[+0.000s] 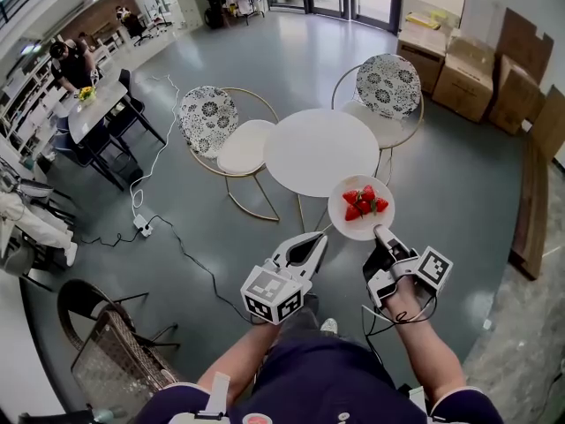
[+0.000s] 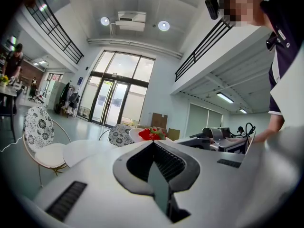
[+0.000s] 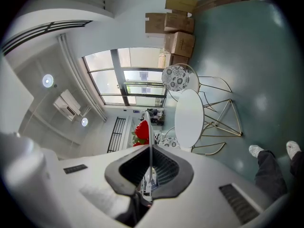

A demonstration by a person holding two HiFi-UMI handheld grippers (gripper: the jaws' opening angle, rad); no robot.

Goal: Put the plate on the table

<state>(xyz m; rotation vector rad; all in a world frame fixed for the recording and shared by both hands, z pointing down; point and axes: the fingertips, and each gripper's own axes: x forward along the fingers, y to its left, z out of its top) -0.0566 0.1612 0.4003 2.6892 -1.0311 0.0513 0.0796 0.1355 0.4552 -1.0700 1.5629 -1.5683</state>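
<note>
My right gripper (image 1: 381, 233) clamps the plate (image 1: 361, 208) by its near rim, the table (image 1: 320, 151) lies just beside at eleven o'clock, and my left gripper (image 1: 309, 244) is closed and empty.

— What do the two tools look like?
— Pale grey-white shells. The left gripper (image 1: 311, 244) has its left cube (image 1: 274, 295) of black-and-white square markers. The right gripper (image 1: 380, 233) has a right cube (image 1: 434, 268) of the same kind, with thin black cables (image 1: 374, 319) looping beneath it.
— And the fingers (image 1: 300, 248)?
— White outside, with dark ribbed pads (image 2: 167, 161) set in a rounded grey collar (image 2: 191, 173).
— Clothing?
— A dark navy short-sleeved shirt (image 1: 327, 378) with white trim at the sleeves (image 1: 214, 394), dark trousers (image 3: 271, 173) and white shoes (image 3: 257, 150).
</note>
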